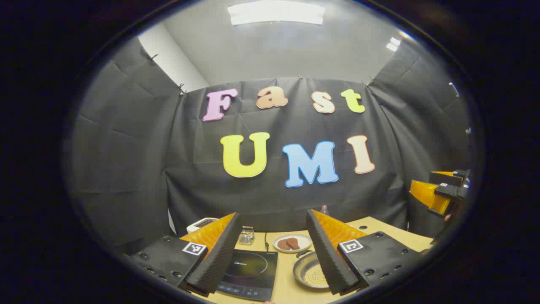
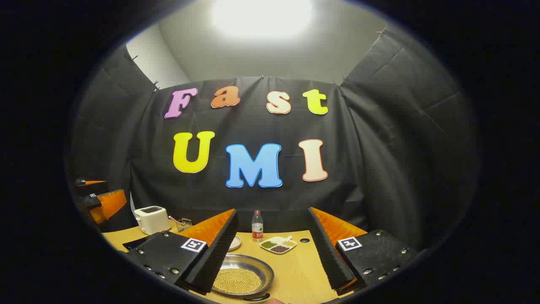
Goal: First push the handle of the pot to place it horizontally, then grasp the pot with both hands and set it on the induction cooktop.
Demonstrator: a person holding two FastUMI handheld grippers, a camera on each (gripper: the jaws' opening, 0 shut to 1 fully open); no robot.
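Left gripper view first: the left claw (image 1: 273,253) is spread wide apart, nothing between the fingers, hanging above the wooden surface (image 1: 291,287). The black induction cooktop (image 1: 249,274) sits between the fingers, closer to the left one. The pot (image 1: 310,270) is just to the right of the cooktop, flat on the surface with yellowish grains in it, partly tucked behind the right finger. Its dark handle (image 1: 304,253) sticks out at the far rim. A little plate with brown food (image 1: 292,242) sits behind it, a small glass jar (image 1: 246,235) further left. The other claw shows at the far right edge (image 1: 441,192), held up high.

Right gripper view: the right claw (image 2: 272,253) is also wide apart and empty. The pot (image 2: 242,278) is low down by the left finger, partly hidden by it. Beyond it there's a divided dish of beans (image 2: 278,245), a water bottle (image 2: 257,226), and a white toaster (image 2: 151,218) off to the left.
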